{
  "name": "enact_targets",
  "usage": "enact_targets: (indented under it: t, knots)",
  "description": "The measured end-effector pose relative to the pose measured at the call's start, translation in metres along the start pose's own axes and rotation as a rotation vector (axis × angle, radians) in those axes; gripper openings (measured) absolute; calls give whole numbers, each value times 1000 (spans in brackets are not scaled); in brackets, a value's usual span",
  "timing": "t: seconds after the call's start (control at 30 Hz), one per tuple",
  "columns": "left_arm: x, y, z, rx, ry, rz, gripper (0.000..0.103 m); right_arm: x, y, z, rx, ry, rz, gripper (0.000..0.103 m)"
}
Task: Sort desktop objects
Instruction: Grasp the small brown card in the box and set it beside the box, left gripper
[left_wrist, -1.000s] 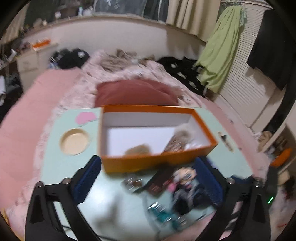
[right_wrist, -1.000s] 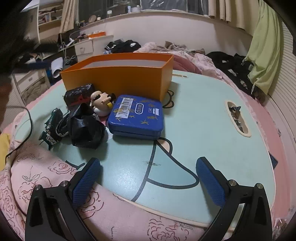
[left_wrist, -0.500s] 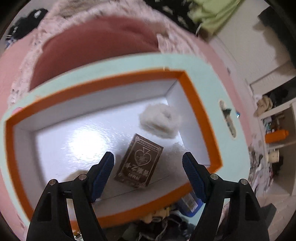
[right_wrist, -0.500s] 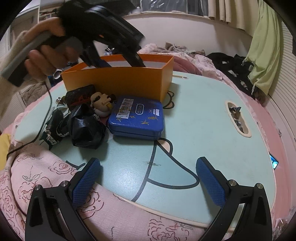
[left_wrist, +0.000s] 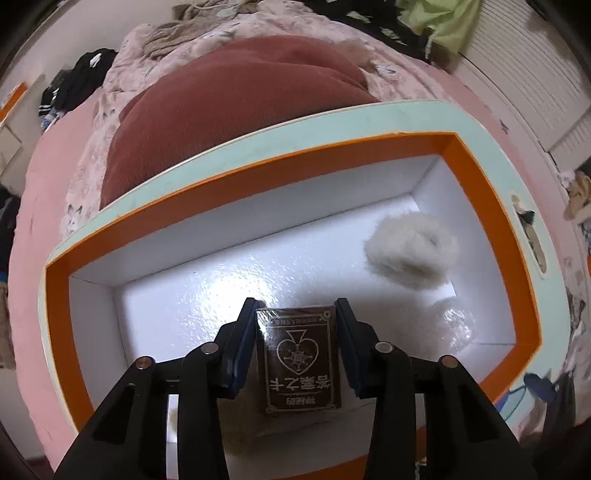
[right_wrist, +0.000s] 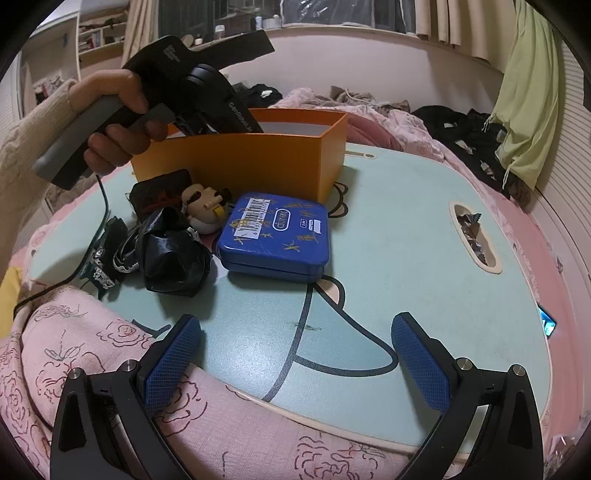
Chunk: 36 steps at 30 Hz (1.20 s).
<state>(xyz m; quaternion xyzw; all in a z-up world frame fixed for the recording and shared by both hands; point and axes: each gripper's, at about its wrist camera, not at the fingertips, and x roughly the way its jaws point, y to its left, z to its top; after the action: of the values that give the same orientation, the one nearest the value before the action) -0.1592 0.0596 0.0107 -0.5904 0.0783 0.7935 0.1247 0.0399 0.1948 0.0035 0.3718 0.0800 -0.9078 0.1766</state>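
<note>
Card deck (left_wrist: 301, 363) inside orange box (left_wrist: 55, 314), fluffy ball (left_wrist: 410, 254) at two o'clock: left tongs (left_wrist: 297, 347) closing around it; next, a secure lift. Right tongs (right_wrist: 295, 354) apart, idle.

One orange box (left_wrist: 258, 173) on the bench (right_wrist: 406, 258). Inside: one card deck (left_wrist: 299, 362), one fluffy white ball (left_wrist: 410, 254), one clear wrapper (left_wrist: 456, 325). Outside: one blue tin (right_wrist: 277, 232), one toy figure (right_wrist: 205, 206), one crumpled black bag (right_wrist: 173, 258), one dark red pouch (right_wrist: 159, 194). Two tongs: left (left_wrist: 297, 347), right (right_wrist: 295, 365).
</note>
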Motion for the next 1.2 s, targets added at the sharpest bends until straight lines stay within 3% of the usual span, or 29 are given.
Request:
enact_targets:
  t: [0.1, 0.23, 0.5, 0.67, 0.77, 0.87, 1.03, 1.2]
  knots:
    - [-4, 8, 2, -25, -20, -31, 42, 0, 0, 0, 0, 0, 0, 103]
    - [-30, 32, -1, -117, -92, -153, 42, 0, 0, 0, 0, 0, -1, 103]
    - [-92, 48, -24, -161, -226, -275, 42, 0, 0, 0, 0, -1, 0, 103]
    - [-93, 40, -55, -146, -223, -357, 42, 0, -1, 0, 0, -1, 0, 103]
    - [-88, 33, -72, -144, -212, -429, 49, 0, 0, 0, 0, -1, 0, 103]
    - [-96, 35, -91, -152, -286, -399, 56, 0, 0, 0, 0, -2, 0, 103]
    - [-113, 55, -142, -179, -423, -263, 67, 0, 0, 0, 1, -2, 0, 103]
    - [-95, 56, -204, -111, -373, -121, 71, 0, 0, 0, 0, -1, -1, 103]
